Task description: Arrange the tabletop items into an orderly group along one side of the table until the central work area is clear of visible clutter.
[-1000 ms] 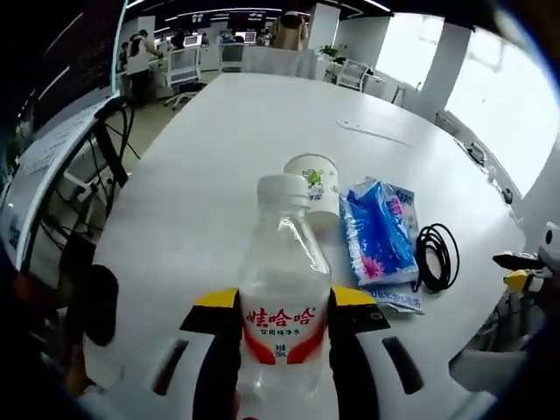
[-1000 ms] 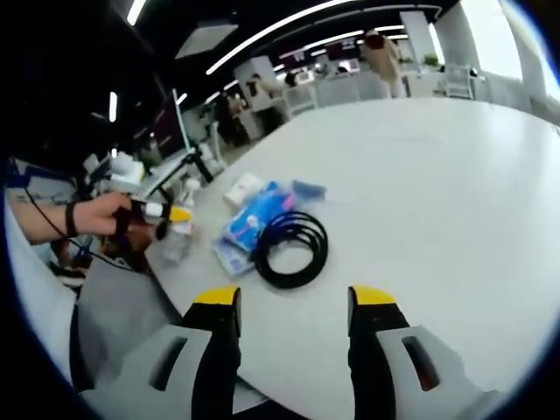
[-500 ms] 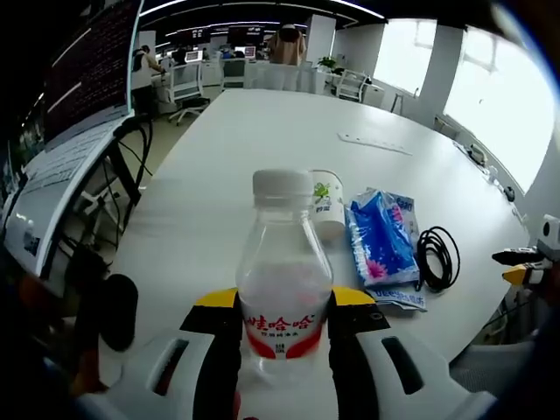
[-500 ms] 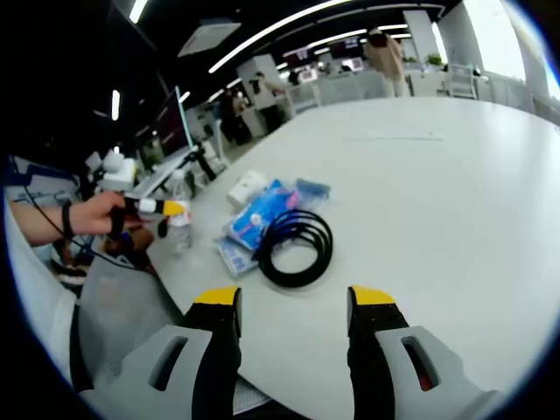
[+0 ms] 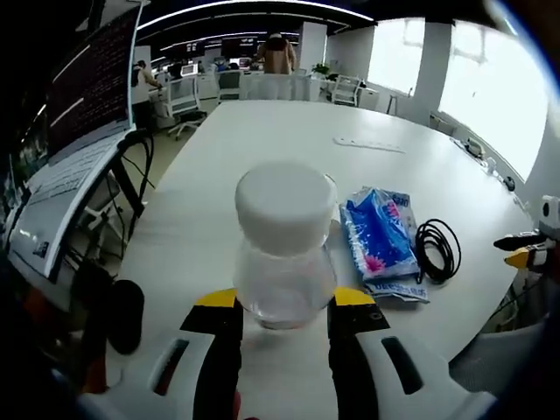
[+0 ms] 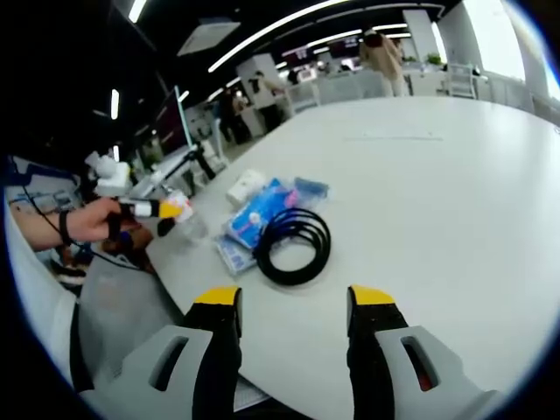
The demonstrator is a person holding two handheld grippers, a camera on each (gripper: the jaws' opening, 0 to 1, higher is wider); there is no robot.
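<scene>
My left gripper (image 5: 284, 304) is shut on a clear water bottle (image 5: 285, 278), which tilts toward the camera so its white cap (image 5: 286, 208) faces the lens. Behind it on the white table (image 5: 262, 131) lie a blue tissue pack (image 5: 378, 234) and a black coiled cable (image 5: 437, 251). My right gripper (image 6: 293, 302) is open over the table edge, with nothing between its yellow-tipped fingers. Ahead of it lie the cable (image 6: 293, 245), the tissue pack (image 6: 262, 210) and a white cup (image 6: 245, 185) on its side. A hand holds the left gripper (image 6: 153, 210) with the bottle (image 6: 188, 225) at the table's left edge.
A thin pale strip (image 5: 367, 144) lies further along the table. Chairs and a monitor stand (image 5: 122, 166) flank the left side. The right gripper (image 5: 525, 254) shows at the right edge of the left gripper view. People stand at desks far behind.
The bottle has tipped over toward the camera in my left gripper, so the cap faces the lens and the red label is out of sight. The right gripper has stayed put.
</scene>
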